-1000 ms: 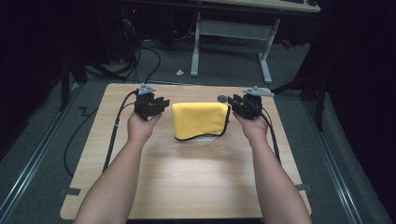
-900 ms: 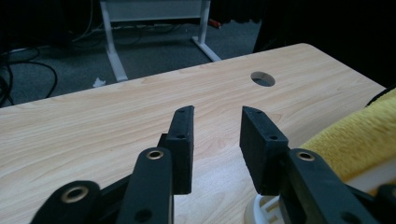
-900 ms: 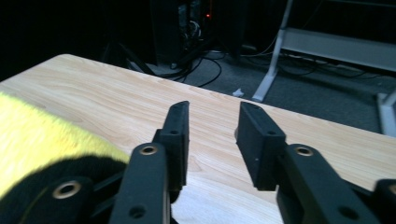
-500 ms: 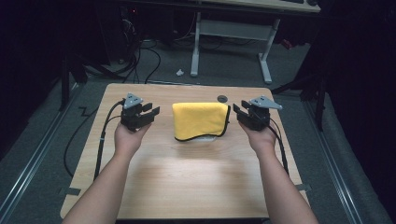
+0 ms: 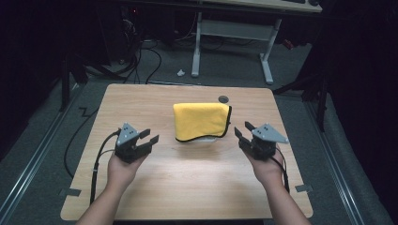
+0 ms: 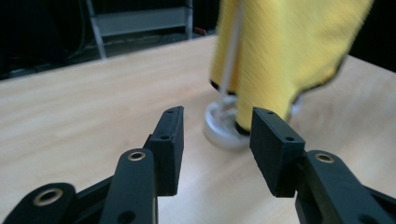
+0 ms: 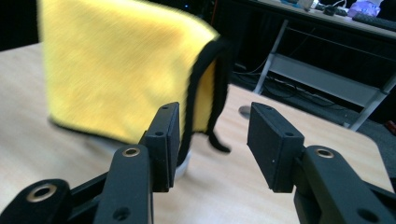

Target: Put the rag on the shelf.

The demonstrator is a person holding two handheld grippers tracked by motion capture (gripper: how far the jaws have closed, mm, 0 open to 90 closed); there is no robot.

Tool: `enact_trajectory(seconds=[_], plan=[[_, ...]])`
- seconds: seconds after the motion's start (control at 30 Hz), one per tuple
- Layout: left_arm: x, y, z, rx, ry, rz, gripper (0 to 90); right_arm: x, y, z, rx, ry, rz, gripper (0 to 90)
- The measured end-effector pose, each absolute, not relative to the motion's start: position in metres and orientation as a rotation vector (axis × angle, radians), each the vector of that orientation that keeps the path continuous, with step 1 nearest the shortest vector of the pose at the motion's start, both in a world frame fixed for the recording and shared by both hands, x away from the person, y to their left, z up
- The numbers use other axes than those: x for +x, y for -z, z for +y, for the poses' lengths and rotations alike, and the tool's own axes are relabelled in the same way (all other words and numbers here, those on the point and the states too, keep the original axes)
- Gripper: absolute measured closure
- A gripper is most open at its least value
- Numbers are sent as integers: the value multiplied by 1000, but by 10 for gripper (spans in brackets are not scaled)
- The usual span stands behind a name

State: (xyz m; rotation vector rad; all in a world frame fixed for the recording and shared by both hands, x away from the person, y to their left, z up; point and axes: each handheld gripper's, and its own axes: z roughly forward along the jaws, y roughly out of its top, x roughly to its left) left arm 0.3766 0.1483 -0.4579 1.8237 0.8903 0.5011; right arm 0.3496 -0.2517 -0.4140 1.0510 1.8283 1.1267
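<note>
A yellow cloth [image 5: 201,121] with a black hem hangs folded over a thin white stand in the middle of the wooden table [image 5: 187,187]. The stand's round white base [image 6: 219,133] peeks out below the cloth. My left gripper [image 5: 151,136] is held left of the cloth and nearer the person, open, with nothing between its jaws. My right gripper [image 5: 241,129] is held to the right of the cloth, also open and holding nothing. In the left gripper view the cloth [image 6: 280,46] hangs just beyond my left gripper [image 6: 217,114]. In the right gripper view the cloth's hemmed corner [image 7: 116,70] hangs beyond my right gripper [image 7: 215,109].
A small dark round hole [image 5: 223,99] sits in the tabletop behind the cloth. Beyond the table's far edge stands a white desk frame [image 5: 230,33], with cables [image 5: 141,61] on the grey floor. Bare wood lies between the hands and the near edge.
Both grippers have drawn back from the cloth's upper sides, toward the person and outward. The cloth has stayed on its stand.
</note>
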Motion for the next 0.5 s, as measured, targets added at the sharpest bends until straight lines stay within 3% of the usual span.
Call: enact_trajectory(seconds=[0.43,0.5], plan=[[286,521,123,1971,-320,871,489,268,493,-248,1137,-1030,1932,485],[282,522,117,2004,-291,858,481,252,512,-250,1151,-1019,1934,536]])
